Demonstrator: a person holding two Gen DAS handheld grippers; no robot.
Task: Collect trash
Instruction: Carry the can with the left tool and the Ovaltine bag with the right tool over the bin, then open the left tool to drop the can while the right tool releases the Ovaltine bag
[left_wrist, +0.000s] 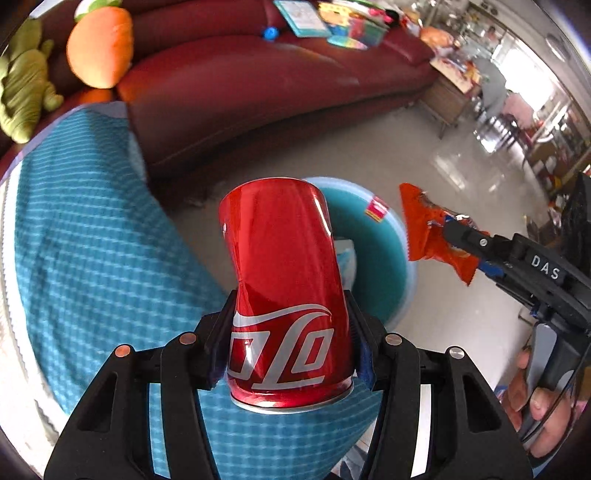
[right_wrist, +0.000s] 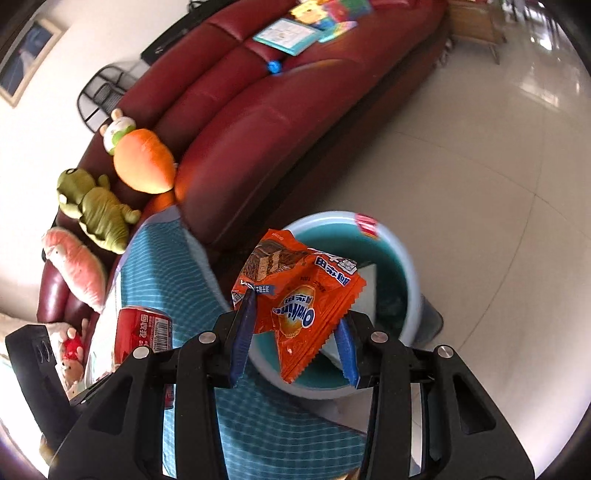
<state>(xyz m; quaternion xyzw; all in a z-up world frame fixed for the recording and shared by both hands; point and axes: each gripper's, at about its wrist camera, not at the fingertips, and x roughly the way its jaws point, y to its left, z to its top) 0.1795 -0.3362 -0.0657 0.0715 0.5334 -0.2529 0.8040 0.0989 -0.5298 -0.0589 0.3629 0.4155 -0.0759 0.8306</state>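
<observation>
Glossy dark-red leather sofa (right_wrist: 266, 122) behind, blue checked woven cloth (left_wrist: 92, 240) in front. Round light-blue plastic bin (right_wrist: 402, 254) on the tiled floor. Left claw (left_wrist: 291, 332) clamped on a dented red metal can (left_wrist: 284, 280). Right claw (right_wrist: 295, 332) pinching a crinkled orange foil wrapper (right_wrist: 303, 295) above the bin.

Red can (left_wrist: 284, 291), orange wrapper (right_wrist: 299, 299), teal bin (right_wrist: 402, 266)
</observation>
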